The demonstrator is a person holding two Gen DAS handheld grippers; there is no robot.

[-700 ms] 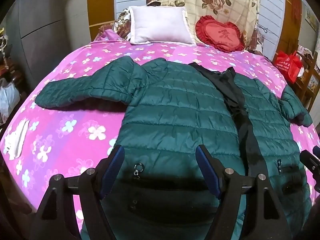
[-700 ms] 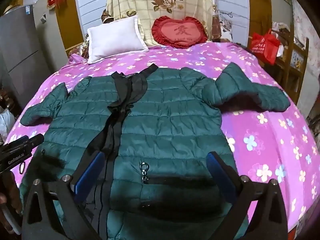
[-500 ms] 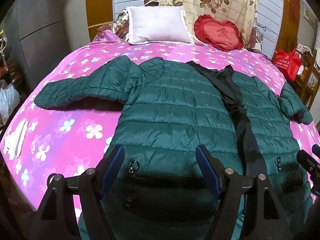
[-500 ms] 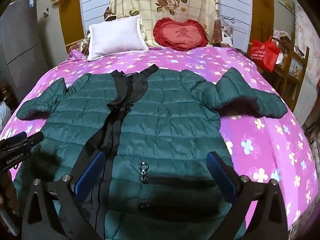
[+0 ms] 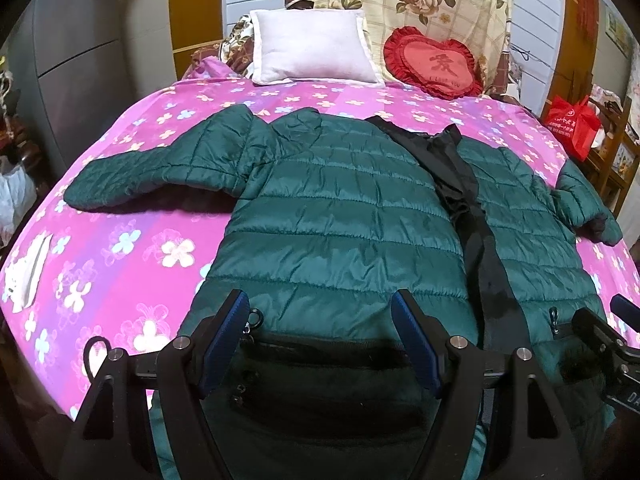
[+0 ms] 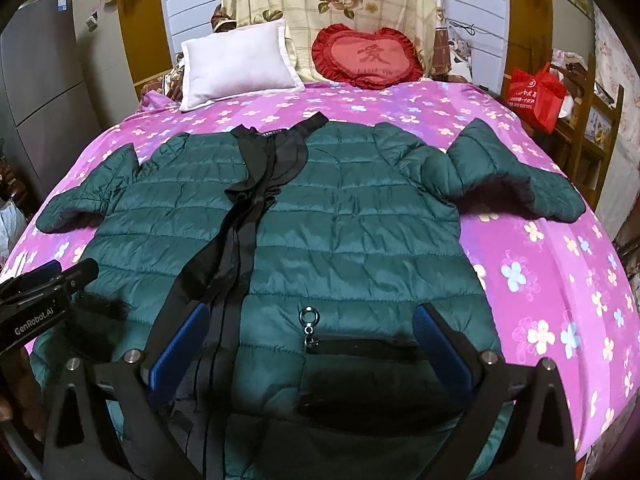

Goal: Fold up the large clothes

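Pink floral bedspread (image 6: 560,280) under green jacket (image 6: 360,240); "GenRobot.AI" on left tongs (image 6: 48,280).

A white pillow (image 5: 314,46) and red heart cushion (image 5: 434,62) are leaning far ahead of the tongs; a red bag (image 6: 536,92) is sitting ahead-right.

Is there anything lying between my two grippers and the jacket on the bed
Nothing visible. The left gripper and right gripper both hang open right over the hem of the jacket, which lies flat on the bed. The pillow sits far behind it.
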